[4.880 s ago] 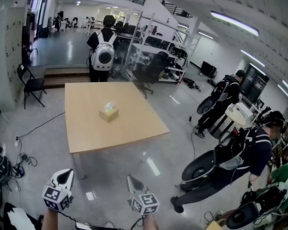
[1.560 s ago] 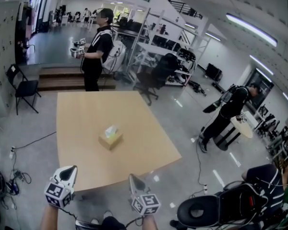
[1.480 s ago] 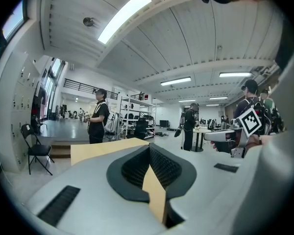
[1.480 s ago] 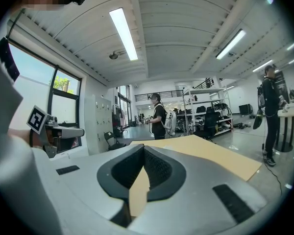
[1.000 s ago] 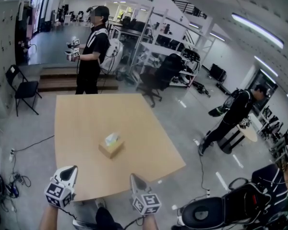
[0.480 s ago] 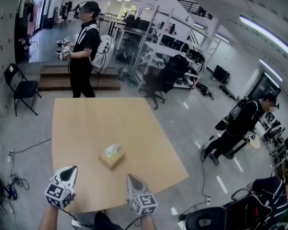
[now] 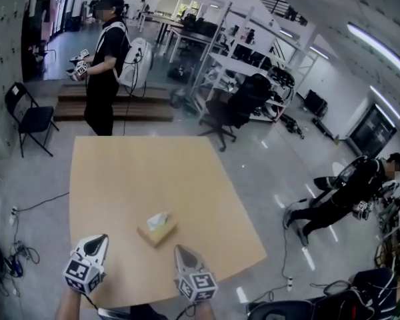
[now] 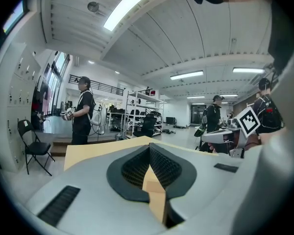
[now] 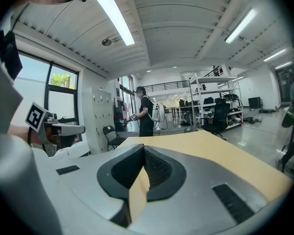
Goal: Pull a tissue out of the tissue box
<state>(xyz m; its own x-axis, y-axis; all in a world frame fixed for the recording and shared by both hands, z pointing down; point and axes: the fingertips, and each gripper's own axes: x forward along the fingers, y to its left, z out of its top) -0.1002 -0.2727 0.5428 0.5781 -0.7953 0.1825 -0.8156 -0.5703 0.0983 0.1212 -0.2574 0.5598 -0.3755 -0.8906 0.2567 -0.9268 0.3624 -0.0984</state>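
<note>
A small tan tissue box [image 7: 157, 230] with a white tissue sticking out of its top sits on the light wooden table [image 7: 133, 179], towards the near edge. In the head view my left gripper [image 7: 98, 238] is at the table's near edge, left of and short of the box. My right gripper [image 7: 179, 249] is just short of the box, slightly to its right. Neither touches it. Both point roughly level across the table. The left gripper [image 8: 149, 146] and the right gripper [image 9: 143, 147] each have their jaws closed together with nothing between them. The box does not show in either gripper view.
A person in black [image 7: 104, 59] holding grippers stands beyond the table's far left corner. A black folding chair [image 7: 28, 114] is at the left, an office chair [image 7: 244, 103] and shelving behind the table. Another person [image 7: 347, 193] is on the floor space to the right. Cables [image 7: 13, 259] lie at the left.
The table and tissue box have come nearer, and both grippers now reach over the table's near edge. The person behind the table has stepped left. Both grippers' jaws look unchanged.
</note>
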